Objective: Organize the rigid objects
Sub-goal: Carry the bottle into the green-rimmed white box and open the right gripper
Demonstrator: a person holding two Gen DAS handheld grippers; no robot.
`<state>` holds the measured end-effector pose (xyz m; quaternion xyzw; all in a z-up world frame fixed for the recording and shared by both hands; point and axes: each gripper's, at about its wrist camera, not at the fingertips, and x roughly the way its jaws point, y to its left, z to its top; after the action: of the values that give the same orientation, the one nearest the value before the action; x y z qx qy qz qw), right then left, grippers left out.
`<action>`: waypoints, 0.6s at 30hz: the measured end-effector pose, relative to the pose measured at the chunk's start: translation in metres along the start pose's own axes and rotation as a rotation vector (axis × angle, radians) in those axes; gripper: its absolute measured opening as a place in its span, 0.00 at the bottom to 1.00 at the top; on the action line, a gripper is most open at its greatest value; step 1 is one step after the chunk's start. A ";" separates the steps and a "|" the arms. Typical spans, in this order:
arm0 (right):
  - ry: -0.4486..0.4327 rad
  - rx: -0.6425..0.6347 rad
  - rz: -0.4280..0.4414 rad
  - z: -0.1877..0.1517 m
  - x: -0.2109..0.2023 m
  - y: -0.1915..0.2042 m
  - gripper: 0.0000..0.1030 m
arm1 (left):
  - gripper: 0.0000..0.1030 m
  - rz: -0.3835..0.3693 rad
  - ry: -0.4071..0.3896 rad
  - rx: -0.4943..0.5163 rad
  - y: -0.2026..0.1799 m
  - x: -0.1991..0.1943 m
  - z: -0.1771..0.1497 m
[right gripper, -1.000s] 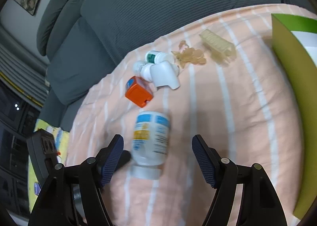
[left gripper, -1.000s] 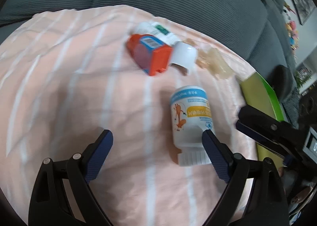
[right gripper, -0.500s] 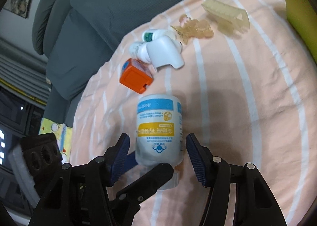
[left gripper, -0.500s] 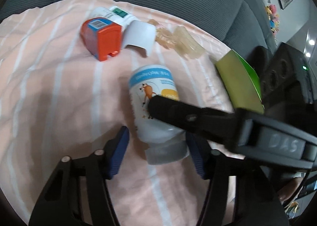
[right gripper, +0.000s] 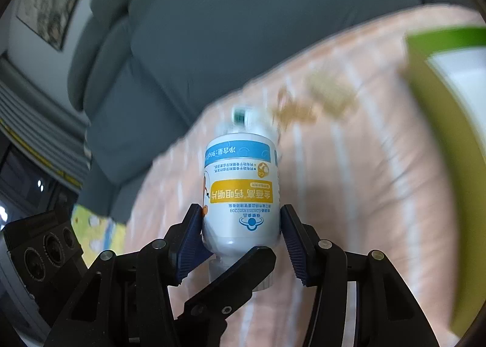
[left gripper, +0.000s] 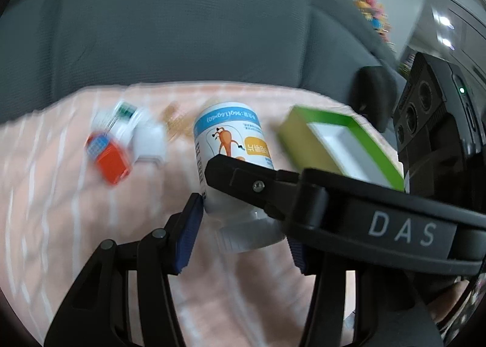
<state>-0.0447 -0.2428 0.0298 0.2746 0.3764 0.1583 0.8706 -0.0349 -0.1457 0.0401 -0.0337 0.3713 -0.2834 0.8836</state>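
Both the left gripper (left gripper: pixel 243 234) and the right gripper (right gripper: pixel 241 239), jaws closing, now clamp the white plastic blue-and-yellow-labelled bottle (right gripper: pixel 241 195), lifted off the peach striped cloth (right gripper: pixel 349 195), ready for the green box (left gripper: pixel 343 146).

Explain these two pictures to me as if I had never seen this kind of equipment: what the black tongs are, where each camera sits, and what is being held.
There is no robot here. A person holds a pair of black tongs in each hand, and a wide-angle camera on each one looks forward along its two fingers.

The left wrist view shows the left tongs from behind, with the right one's arm crossing in front. The right wrist view shows the right tongs.

Both grip the same white supplement bottle, which has a blue and yellow label. The right tongs press blue pads on its body and are closing; the left ones sit around its cap end.

Below is a peach striped cloth over a grey sofa. On it lie an orange container, a small white bottle and an open green box. The background is blurred.
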 end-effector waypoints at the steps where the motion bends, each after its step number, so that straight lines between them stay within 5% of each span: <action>1: -0.039 0.006 -0.004 0.004 -0.016 -0.003 0.54 | 0.50 -0.016 -0.010 0.030 -0.011 -0.001 0.005; 10: -0.261 0.106 -0.076 0.013 -0.112 -0.053 0.54 | 0.50 -0.160 -0.001 0.212 -0.092 0.025 0.026; 18: -0.279 0.246 -0.131 0.010 -0.126 -0.104 0.54 | 0.50 -0.224 0.097 0.243 -0.120 0.066 0.021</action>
<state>-0.1139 -0.3907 0.0451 0.3729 0.2854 0.0146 0.8827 -0.0404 -0.2839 0.0457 0.0461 0.3704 -0.4241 0.8251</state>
